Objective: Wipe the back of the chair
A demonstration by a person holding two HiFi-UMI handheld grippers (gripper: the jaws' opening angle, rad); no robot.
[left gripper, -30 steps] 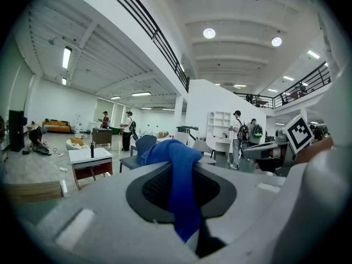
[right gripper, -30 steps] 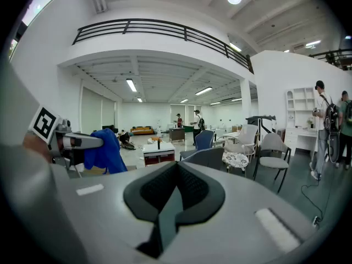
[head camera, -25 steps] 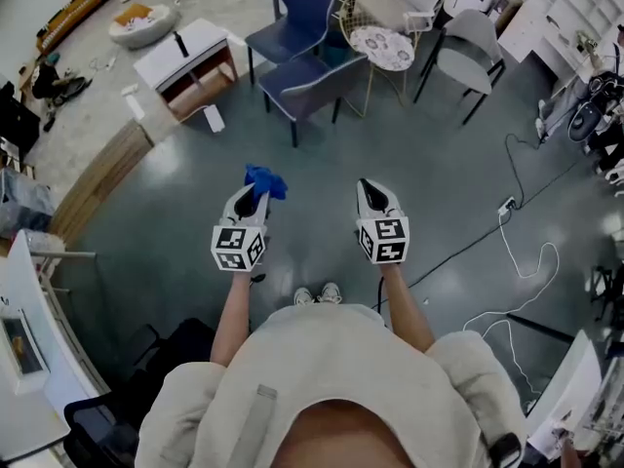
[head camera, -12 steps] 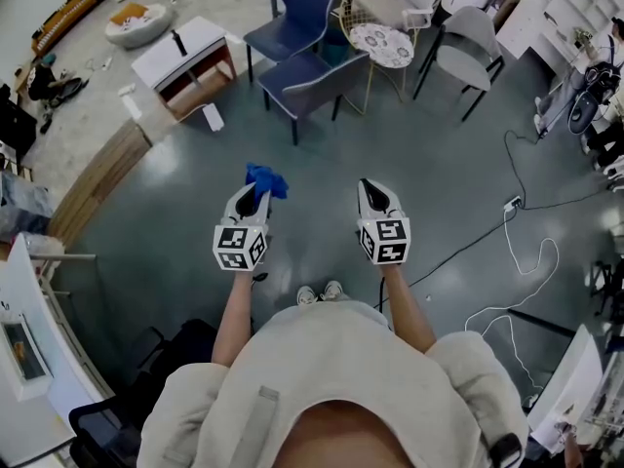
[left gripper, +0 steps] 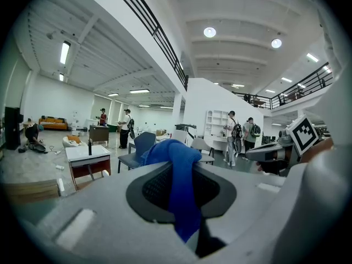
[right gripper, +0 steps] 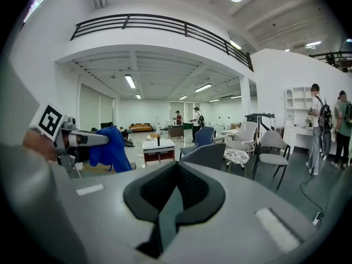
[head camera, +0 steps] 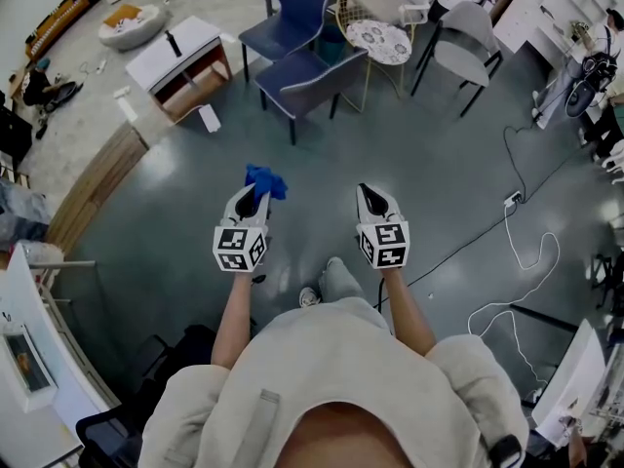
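Note:
A crumpled blue cloth [head camera: 264, 180] is pinched in my left gripper [head camera: 252, 199], whose jaws are shut on it; in the left gripper view the cloth [left gripper: 177, 186] hangs over the closed jaws. My right gripper [head camera: 371, 195] is held beside it, shut, with nothing in it. From the right gripper view the blue cloth [right gripper: 110, 149] shows at the left. Ahead on the floor stand two dark blue chairs: the nearer one [head camera: 312, 77] with its back towards me, the farther one [head camera: 290, 13] behind it. Both grippers are well short of the chairs.
A round patterned side table [head camera: 381, 43] and grey chairs [head camera: 467, 42] stand right of the blue chairs. A white low table [head camera: 185, 61] is at the left. A cable with a power strip [head camera: 507, 206] runs over the floor at the right. People stand in the background [left gripper: 237, 136].
The chairs have shifted slightly nearer and lower in view as the person steps forward; one leg now shows ahead. Grippers hold the same pose with the cloth still gripped.

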